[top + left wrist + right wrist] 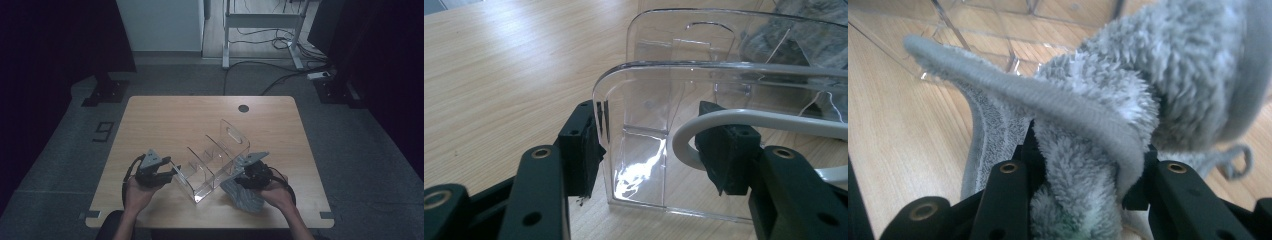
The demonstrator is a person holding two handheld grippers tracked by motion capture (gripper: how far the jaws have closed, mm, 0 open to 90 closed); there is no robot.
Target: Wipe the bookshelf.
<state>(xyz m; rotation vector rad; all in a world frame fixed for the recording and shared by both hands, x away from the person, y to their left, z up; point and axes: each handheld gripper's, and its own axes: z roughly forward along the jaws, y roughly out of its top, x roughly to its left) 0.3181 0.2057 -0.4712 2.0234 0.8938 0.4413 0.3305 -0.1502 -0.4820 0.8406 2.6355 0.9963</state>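
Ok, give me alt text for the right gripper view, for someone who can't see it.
A hand-held gripper pinches a bunched grey fluffy cloth between its two black jaws, over a wooden table. Part of a clear plastic organizer lies behind the cloth.

In the right gripper view we lose the pads under the bunched grey cloth [1098, 125], whose right side blurs and runs off the frame. In the left gripper view the clear organizer [724, 80] is cut off at the right, and through its walls we cannot tell which compartment is which.
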